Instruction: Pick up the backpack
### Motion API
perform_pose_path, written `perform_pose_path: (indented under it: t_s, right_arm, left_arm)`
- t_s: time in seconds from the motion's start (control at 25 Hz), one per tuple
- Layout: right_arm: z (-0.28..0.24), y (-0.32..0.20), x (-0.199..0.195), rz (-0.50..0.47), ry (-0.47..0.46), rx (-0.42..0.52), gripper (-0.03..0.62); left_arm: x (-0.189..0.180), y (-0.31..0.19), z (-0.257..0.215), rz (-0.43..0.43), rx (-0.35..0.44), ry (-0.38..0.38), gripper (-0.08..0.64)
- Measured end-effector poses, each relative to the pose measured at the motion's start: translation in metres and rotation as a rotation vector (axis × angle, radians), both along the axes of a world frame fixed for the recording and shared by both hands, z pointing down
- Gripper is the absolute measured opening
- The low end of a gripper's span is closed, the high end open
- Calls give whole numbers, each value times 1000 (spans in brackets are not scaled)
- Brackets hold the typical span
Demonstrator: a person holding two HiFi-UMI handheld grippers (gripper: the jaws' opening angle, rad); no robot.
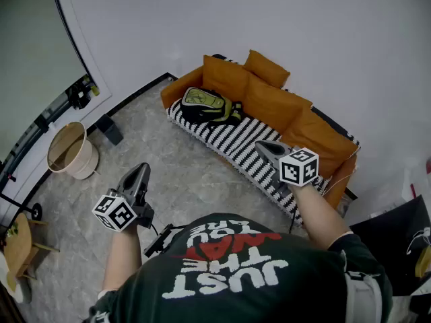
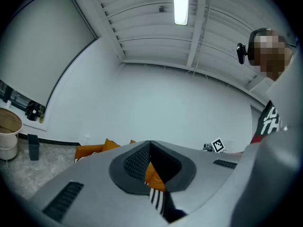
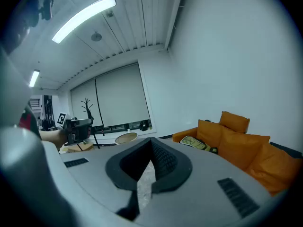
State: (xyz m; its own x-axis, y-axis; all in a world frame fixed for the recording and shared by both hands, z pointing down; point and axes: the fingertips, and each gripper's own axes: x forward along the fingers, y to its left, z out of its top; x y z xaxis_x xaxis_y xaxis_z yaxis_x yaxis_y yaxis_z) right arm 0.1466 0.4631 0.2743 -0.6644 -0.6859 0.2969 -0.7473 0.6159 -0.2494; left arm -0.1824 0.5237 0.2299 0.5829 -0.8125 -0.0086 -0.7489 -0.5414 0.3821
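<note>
Here both grippers are empty, jaws pressed together: the left gripper (image 1: pixel 140 173) above the floor (image 1: pixel 188 180), the right gripper (image 1: pixel 268 148) above the front edge of the sofa (image 1: pixel 232 147). The backpack (image 1: pixel 207 105), black with a yellow-green panel, lies at the seat's left end, against the orange cushions (image 1: pixel 269 99). The person's shirt (image 1: pixel 229 271) reads "JUST THE", then a red word too unclear to read, then "YOU ARE".
</note>
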Motion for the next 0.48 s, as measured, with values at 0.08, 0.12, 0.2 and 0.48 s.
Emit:
perform_pose_path:
  t_s: [0.08,0.12,0.2,0.48]
  right_arm:
    - [0,-2,6,0,2,0,26]
    - [0,-3,8,-1,3,0,26]
    - [-1,-3,9,-4,6,1,26]
    - [1,-5,15,-18,12,-2,26]
  left_arm:
    - [5,-1,-1,2,8,-4,11]
    - [6,-2,-2,2,11,-5,11]
    - [9,-2,-3,0,12,-5,11]
    - [21,-3,-1,7,6,-17,11]
